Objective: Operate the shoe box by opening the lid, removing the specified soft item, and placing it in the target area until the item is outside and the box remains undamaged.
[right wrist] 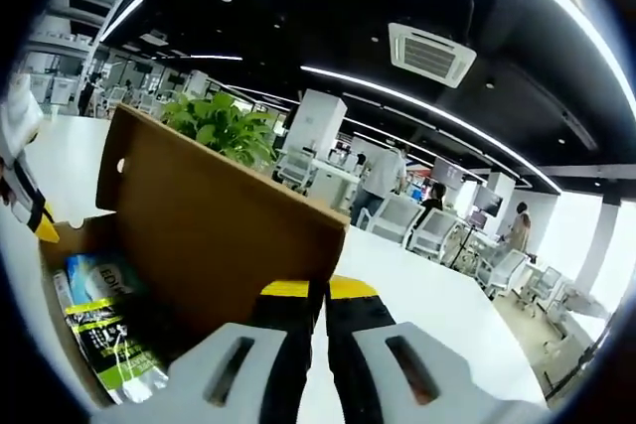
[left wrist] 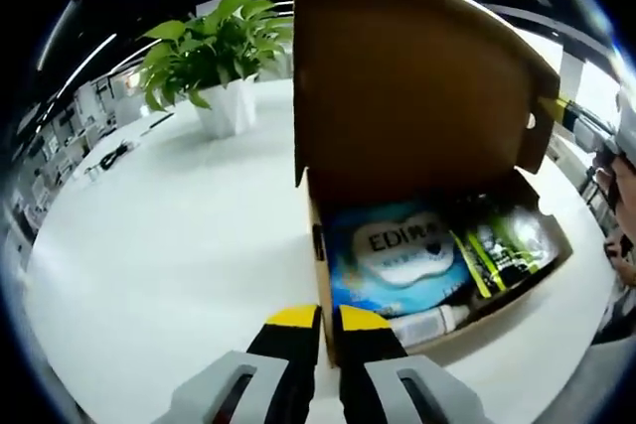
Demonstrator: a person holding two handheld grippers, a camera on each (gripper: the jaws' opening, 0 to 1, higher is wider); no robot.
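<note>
Box (left wrist: 417, 245) sits on the white table (left wrist: 169, 245), lid (left wrist: 407, 76) swung up and standing open. Your left gripper (left wrist: 328, 320) pinches the box's near wall, jaws shut on it. Your right gripper (right wrist: 325, 295) clamps the lid's edge. Blue soft pack (left wrist: 397, 255) lies inside with a green packet (left wrist: 502, 245) and a tube (left wrist: 427, 323). Plant (left wrist: 214, 52) behind.
</note>
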